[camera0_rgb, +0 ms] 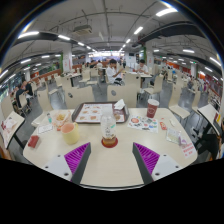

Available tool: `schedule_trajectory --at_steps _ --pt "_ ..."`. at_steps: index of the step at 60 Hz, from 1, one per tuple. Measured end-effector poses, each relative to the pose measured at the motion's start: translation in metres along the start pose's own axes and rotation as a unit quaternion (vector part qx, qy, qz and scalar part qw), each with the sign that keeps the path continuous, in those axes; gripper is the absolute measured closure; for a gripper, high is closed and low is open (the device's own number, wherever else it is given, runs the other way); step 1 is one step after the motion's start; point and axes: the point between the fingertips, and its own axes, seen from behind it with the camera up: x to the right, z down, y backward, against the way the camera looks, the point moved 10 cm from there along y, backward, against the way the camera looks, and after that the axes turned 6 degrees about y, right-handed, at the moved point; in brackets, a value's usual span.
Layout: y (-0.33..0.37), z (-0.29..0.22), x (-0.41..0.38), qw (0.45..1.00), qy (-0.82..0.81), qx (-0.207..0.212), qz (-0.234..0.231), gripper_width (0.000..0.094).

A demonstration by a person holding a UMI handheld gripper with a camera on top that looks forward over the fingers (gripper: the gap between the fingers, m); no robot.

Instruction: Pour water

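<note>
A clear plastic bottle (108, 128) with an orange base stands upright on the round beige table (112, 160), just ahead of my fingers and centred between their lines. A brown cup (153, 108) stands further back to the right. A yellow-green cup (71, 132) sits to the left of the bottle. My gripper (112, 158) is open and empty, its purple pads (76, 158) wide apart, a short way back from the bottle.
A tray (97, 113) with items lies beyond the bottle. Papers and small packets (145, 124) lie to the right, more clutter (45, 125) to the left. Chairs and many other tables fill the hall behind.
</note>
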Motion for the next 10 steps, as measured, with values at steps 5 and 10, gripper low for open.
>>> schedule_trajectory --at_steps 5,10 --pt "0.009 0.005 0.000 1.000 0.000 -0.005 -0.006 0.0089" --pt "0.015 0.003 -0.002 1.000 0.003 0.001 -0.013 0.0082"
